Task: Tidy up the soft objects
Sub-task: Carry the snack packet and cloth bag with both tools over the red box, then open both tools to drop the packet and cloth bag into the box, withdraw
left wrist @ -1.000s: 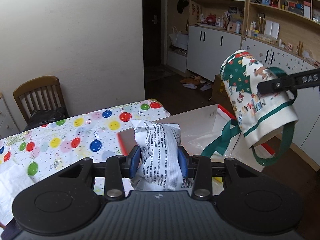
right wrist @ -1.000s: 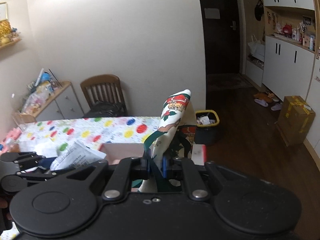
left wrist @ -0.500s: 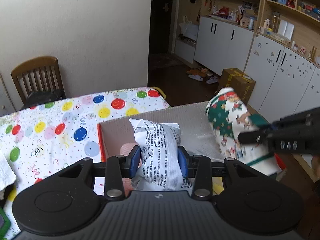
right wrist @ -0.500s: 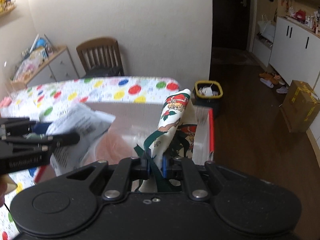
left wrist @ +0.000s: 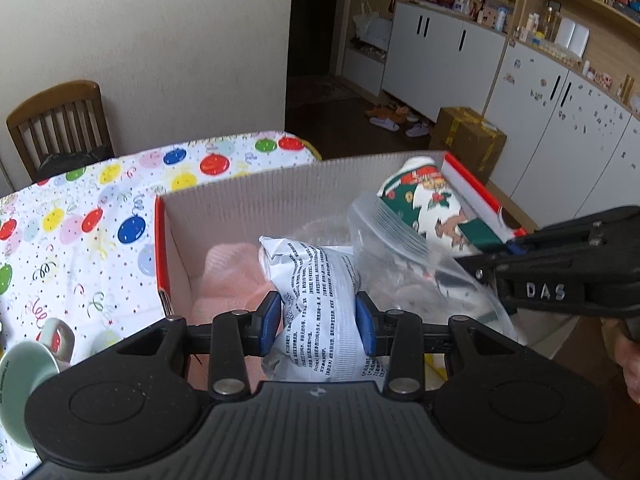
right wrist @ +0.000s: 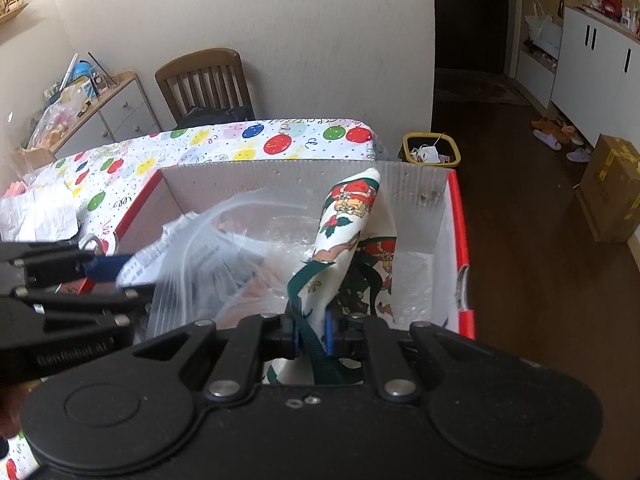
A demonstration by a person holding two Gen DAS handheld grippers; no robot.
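Printed packet (left wrist: 320,296): soft, light, crinkly; my left hand-held gripper (left wrist: 320,316) is clamped across its middle, above the near left of the box (left wrist: 280,184). Christmas cloth bag (right wrist: 348,232): limp, light, slippery strap; my right hand-held gripper (right wrist: 312,332) is pinched on fabric and strap, bag hanging into the box's right side. I'd judge both crush harmlessly. Clear plastic bag (left wrist: 396,236) between them. Box sits on the bench (left wrist: 80,216), spotted cloth. Chair (right wrist: 204,84) far, by the wall.
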